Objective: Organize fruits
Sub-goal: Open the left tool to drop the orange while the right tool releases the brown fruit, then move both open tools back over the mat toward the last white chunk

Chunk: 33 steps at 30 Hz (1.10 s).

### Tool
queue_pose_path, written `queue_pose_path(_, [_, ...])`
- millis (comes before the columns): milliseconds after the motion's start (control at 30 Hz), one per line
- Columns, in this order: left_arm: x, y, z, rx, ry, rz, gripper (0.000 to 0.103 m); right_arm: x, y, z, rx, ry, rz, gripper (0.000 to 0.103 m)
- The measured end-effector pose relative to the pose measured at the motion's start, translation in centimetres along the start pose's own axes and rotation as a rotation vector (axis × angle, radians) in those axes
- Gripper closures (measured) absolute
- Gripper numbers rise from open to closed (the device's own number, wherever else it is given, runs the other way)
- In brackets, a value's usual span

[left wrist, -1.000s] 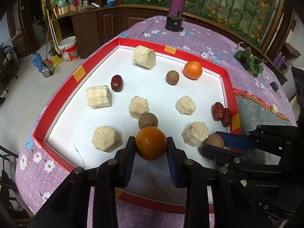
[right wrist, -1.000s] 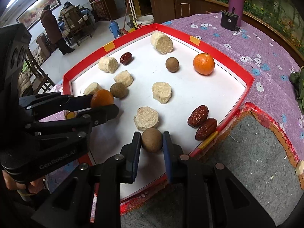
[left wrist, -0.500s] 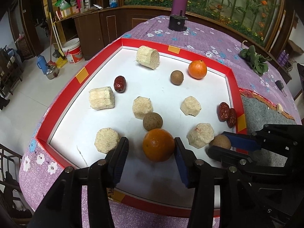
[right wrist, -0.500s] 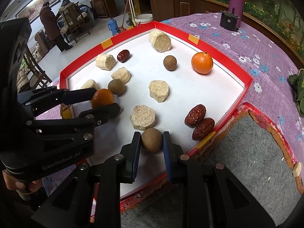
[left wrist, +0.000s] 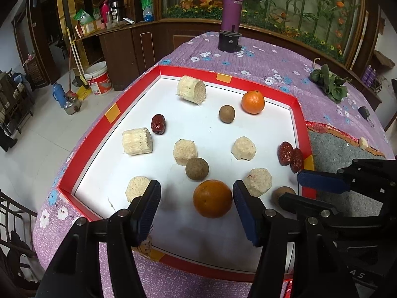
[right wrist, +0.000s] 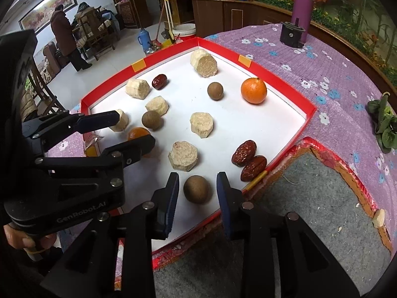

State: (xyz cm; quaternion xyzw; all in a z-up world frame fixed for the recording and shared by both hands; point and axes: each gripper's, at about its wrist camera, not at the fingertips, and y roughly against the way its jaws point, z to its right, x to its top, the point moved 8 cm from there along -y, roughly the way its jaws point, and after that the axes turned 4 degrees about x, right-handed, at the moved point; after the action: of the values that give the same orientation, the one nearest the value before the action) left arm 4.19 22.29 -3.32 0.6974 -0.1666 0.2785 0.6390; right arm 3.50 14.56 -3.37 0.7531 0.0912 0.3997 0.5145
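Where the near edge of the red-walled tray (left wrist: 139, 84) meets the flowered purple cloth (left wrist: 273, 57), two fruits are seen lying on the smooth white floor, each between a pair of parted jaws. The left gripper (left wrist: 194, 202) has just been opening; its ribbed blue pads stand clear of the orange (left wrist: 212, 198), a round fruit with a dimpled, glossy peel that rests closer to the right-hand pad. The right gripper (right wrist: 197, 190) has also just been opening — a narrow gap shows on both sides of the brown fruit (right wrist: 197, 189), a matte, dusty sphere resting on the tray floor.

Other contents are spread well apart: a second orange (left wrist: 253, 101) near the far wall, two more brown spheres, wrinkled dark-red dates (right wrist: 248, 157) lying as a touching pair by the right wall, and pale fibrous cane chunks (left wrist: 191, 93) — some cylindrical, some cut to facets. Beside the tray, a coarse grey mat (right wrist: 310, 198) with a frayed orange border is visible.
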Motion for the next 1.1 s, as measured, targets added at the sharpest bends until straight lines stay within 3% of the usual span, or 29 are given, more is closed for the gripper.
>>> queue_pose_path(600, [0.0, 1.3, 0.9, 0.012, 0.005, 0.028, 0.042, -2.1, 3.7, 3.1, -0.007, -0.112, 0.053, 0.064])
queue_pose_path(900, [0.0, 2.4, 2.4, 0.015, -0.013, 0.048, 0.042, -5.6, 5.9, 6.6, -0.034, -0.202, 0.063, 0.063])
queue_pose_path(1100, [0.3, 3.4, 5.1, -0.021, -0.029, 0.060, 0.042, -9.0, 7.4, 9.8, -0.064, -0.277, 0.060, 0.063])
